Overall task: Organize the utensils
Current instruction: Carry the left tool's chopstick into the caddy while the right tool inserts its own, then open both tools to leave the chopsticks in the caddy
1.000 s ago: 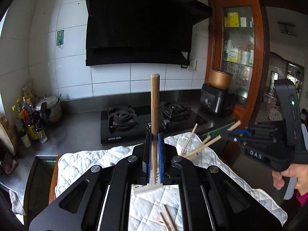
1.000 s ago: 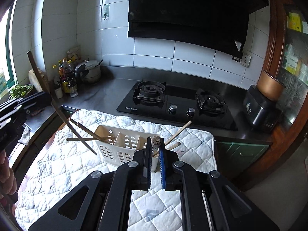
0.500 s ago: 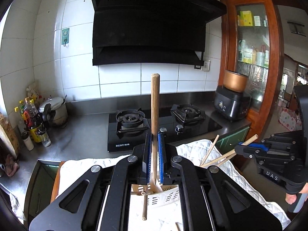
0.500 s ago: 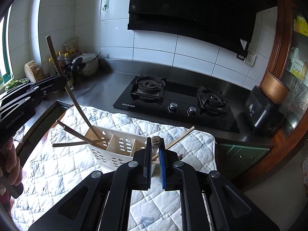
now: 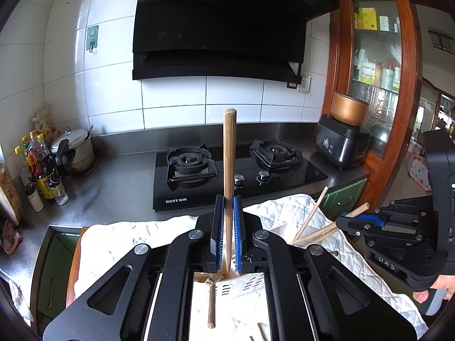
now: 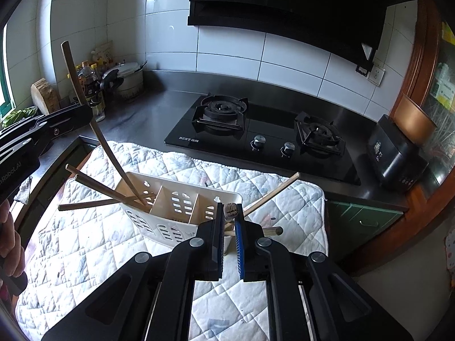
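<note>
left gripper (image 5: 228,227) clamped on our upright chopstick (image 5: 229,156), its tip in the white caddy's (image 6: 170,199) left compartment on the quilt (image 6: 85,241). right gripper (image 6: 229,236) pinches another chopstick (image 6: 231,209) end-on over the right compartment. we judge both light, stiff, smooth; hold mid-shaft.

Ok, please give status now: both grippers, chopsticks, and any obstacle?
Left gripper shut on chopstick, tip in white holder, left compartment. Right gripper shut on another chopstick at holder's right end. Nothing blocking.
</note>
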The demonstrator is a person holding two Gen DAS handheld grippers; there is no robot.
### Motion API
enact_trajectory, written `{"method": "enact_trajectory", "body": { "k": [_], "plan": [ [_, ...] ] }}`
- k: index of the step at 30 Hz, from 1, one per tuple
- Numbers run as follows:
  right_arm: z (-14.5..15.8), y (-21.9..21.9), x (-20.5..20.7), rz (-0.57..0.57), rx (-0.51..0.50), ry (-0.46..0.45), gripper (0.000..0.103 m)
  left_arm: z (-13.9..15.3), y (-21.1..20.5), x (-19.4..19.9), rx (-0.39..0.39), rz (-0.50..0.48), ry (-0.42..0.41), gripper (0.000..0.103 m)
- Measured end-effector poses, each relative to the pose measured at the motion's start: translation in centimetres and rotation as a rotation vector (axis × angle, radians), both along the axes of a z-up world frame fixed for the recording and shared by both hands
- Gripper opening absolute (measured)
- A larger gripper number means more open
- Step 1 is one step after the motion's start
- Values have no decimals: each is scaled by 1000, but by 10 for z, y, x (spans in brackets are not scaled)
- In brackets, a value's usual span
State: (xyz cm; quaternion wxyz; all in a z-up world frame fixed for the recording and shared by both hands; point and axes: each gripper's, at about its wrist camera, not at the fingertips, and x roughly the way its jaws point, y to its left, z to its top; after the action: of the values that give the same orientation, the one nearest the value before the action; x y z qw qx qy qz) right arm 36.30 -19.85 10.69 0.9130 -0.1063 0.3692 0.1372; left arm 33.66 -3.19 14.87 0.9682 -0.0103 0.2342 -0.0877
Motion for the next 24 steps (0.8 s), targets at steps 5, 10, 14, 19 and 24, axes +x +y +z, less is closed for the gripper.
{"method": "enact_trajectory", "body": {
  "k": [5,10,14,19,24],
  "plan": [
    [-7,2,7,-2,-6,17,7,-4,-3,1,14,0,4,5],
    [-13,3,12,-7,-1,28,7,-5,-3,3,17,6,11,6],
    [-17,4,16,-10,-2,39,8,-7,-5,3,25,2,12,6],
    [-19,5,18,-12,-5,38,9,-7,-4,2,18,8,14,8],
    [-16,5,18,-14,-3,30,15,-5,-3,0,14,6,11,8]
  ]
}}
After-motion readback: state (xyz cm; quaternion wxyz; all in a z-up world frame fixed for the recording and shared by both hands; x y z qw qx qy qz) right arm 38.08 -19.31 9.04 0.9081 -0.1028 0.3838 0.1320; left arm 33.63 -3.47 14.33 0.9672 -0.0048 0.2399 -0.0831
